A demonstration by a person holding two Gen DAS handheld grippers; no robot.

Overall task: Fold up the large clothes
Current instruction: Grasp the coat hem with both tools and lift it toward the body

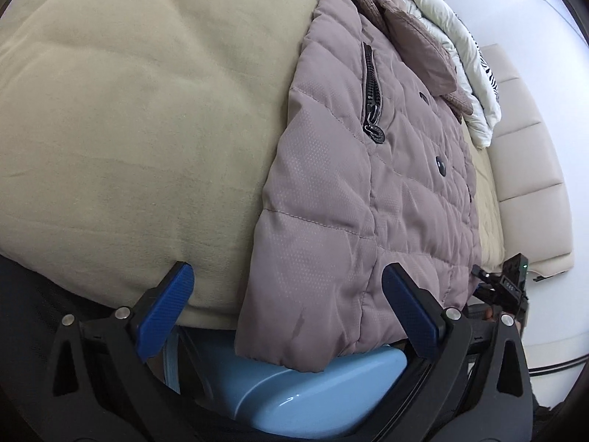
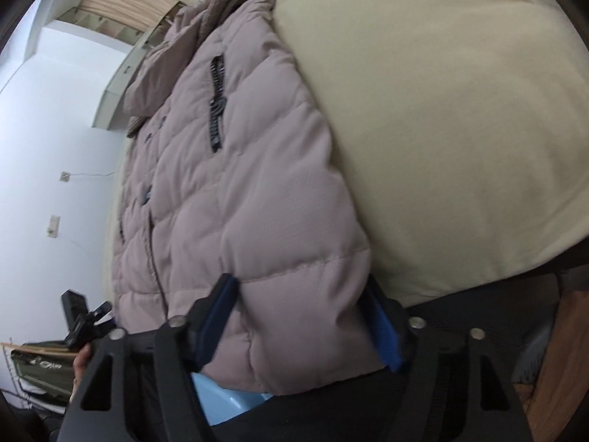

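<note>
left wrist view: a beige bed carried the folded mauve puffer jacket, its hem overhanging the bed's near edge. the left gripper gaped wide, unclamped, while the right gripper straddled the hem, grip uncertain.

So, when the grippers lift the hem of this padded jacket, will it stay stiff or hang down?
The padded jacket would probably sag softly: its hem already droops over the bed edge. Its puffy quilting suggests it is light for its bulk. The smooth shell may slip, so a firm grip seems wise.
</note>
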